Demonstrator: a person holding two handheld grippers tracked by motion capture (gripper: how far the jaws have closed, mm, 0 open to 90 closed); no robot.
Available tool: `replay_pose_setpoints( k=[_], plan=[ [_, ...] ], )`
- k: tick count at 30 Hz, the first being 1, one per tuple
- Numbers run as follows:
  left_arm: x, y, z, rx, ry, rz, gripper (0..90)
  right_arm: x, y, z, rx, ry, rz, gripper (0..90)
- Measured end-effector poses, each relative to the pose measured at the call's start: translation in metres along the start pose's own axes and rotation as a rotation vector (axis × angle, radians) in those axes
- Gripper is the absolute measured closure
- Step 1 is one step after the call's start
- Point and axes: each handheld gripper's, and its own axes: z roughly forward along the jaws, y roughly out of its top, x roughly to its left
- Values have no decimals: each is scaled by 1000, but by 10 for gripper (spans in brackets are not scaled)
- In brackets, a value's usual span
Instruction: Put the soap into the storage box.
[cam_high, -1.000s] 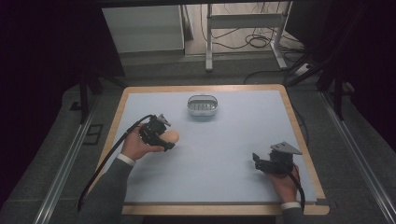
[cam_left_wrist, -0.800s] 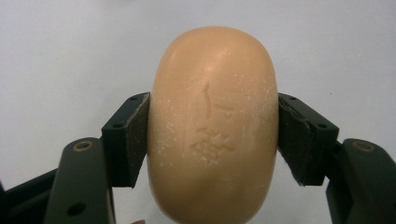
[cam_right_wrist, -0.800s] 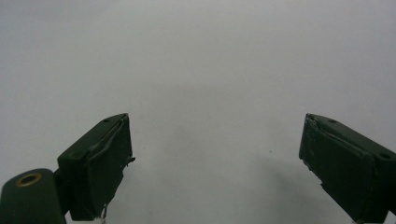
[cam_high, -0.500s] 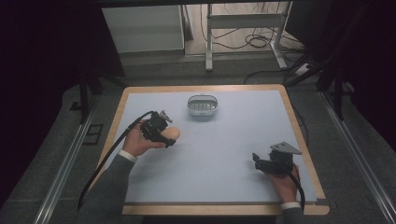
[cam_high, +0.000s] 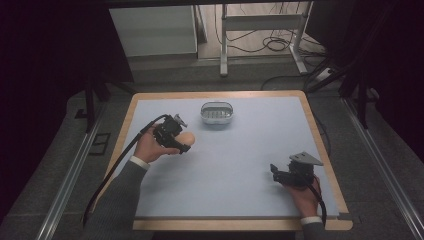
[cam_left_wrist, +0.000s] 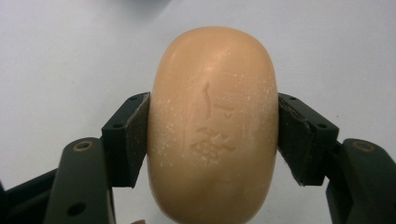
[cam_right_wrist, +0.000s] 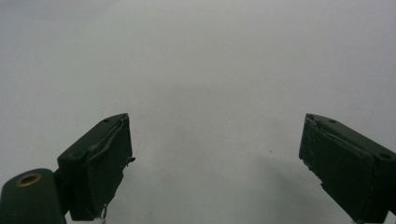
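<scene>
Jaws of the left gripper (cam_high: 181, 143) were clamped on a peach-coloured soap bar (cam_left_wrist: 212, 123), one pad pressed to each long side; jaws of the right gripper (cam_high: 275, 172) stood wide apart with nothing between them, low at the near right of the worktop (cam_high: 250, 165).

Soap location: held clear above the left half of the worktop, short of the small metal dish (cam_high: 217, 113) that sat toward the far edge, well apart from the bar.

Step in hand, as judged: carrying the soap toward the dish. To do it well, keep the squeeze steady, since the bar is rounded and probably slick, and the pads grip it only across its middle. Travel level, bring it over the dish before lowering, and set it down inside the rim rather than dropping it. The right gripper looked idle and could hold the dish if it slides.

Orientation: in the left gripper view the bar's long axis ran straight out along the jaws, away from the hand, stamped face turned up to the camera. In the high view its free end pointed right and slightly away.
</scene>
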Motion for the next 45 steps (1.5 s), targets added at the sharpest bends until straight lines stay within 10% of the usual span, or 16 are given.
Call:
replay_pose_setpoints(
  k=[45],
  plan=[
    [3,40,5,14,18,54,325,0,0,0,-1,0,3,99]
  ],
)
